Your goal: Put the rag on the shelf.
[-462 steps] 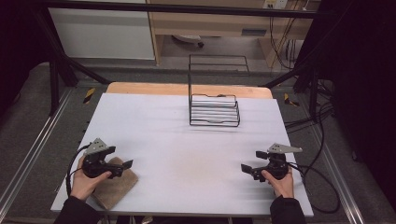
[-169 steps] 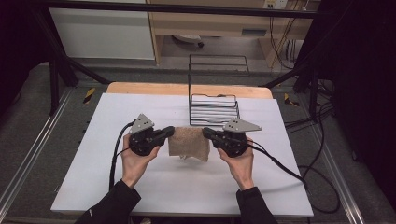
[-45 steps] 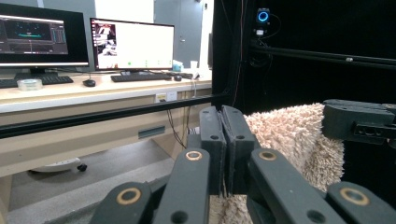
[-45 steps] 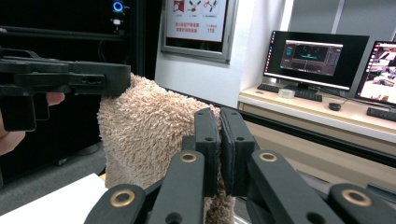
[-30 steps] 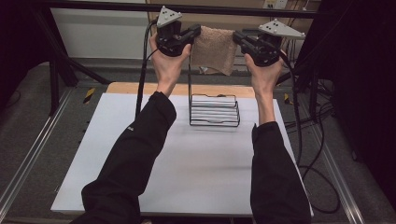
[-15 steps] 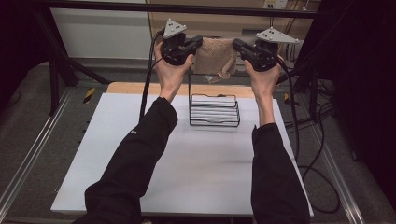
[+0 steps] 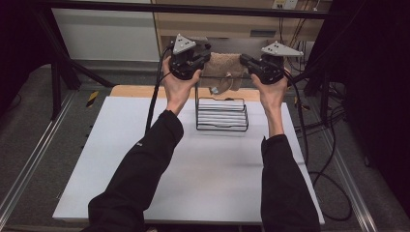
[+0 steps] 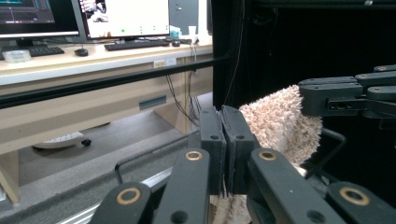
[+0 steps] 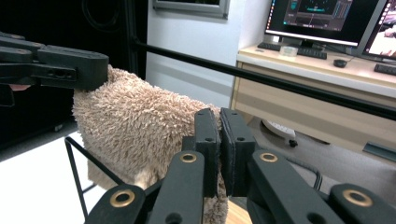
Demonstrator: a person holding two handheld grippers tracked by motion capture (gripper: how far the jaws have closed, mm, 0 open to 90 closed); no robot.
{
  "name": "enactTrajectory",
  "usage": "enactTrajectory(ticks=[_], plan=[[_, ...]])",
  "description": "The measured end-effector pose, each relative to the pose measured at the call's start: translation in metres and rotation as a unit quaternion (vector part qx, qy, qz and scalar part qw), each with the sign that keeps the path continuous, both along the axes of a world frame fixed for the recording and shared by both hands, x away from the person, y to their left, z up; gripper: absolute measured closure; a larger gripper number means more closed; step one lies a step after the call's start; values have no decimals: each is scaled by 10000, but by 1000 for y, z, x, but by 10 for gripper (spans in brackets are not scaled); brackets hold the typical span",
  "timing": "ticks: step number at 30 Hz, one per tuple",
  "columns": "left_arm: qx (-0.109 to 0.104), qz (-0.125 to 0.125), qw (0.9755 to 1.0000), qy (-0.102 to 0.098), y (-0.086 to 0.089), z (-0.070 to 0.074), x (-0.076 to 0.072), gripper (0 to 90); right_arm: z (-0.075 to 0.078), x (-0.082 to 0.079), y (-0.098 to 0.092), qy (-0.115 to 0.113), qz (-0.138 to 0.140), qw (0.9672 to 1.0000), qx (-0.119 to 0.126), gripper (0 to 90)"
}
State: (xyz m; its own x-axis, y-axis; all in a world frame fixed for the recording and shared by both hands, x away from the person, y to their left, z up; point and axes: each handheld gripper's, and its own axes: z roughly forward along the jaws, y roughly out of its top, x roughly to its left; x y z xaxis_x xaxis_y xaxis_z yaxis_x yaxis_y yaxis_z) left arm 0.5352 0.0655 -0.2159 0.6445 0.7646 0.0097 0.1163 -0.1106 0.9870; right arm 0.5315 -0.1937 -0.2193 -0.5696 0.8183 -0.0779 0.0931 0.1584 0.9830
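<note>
1 towel (image 7: pixel 222 70), 2 grippers clamped, 1 rack (image 7: pixel 222 113).

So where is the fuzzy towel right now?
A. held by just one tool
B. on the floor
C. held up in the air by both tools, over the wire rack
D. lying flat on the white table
C: the left tool and the right tool each pinch an end of the towel, which hangs above the wire rack.

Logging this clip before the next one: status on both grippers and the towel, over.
Left gripper and right gripper both shut on towel, one at each end. Towel held stretched above wire rack, back bar just beneath. Nothing in the way.
</note>
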Motion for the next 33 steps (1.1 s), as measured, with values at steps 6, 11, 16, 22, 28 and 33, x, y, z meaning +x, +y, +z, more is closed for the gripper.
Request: enactTrajectory(ticks=[6,11,16,22,28,33], plan=[[-11,-19,10000,44,-2,-8,0,878,-9,2,-2,81,14,9999,-68,861],[-96,-89,9999,-16,-1,-6,-4,877,-7,1,-5,32,67,10000,16,861],[-156,-178,9996,-126,1,-3,-13,878,-3,-8,-7,-131,179,9997,41,861],[-154,-295,9993,-151,4,-6,-24,877,-6,-18,-9,-217,283,9994,1,860],[-132,-367,9990,-202,6,-8,-32,877,-6,-29,-10,-315,357,9988,-81,859],[-128,-401,9989,-226,7,-7,-35,877,-7,-34,-10,-418,374,9983,-183,859]])
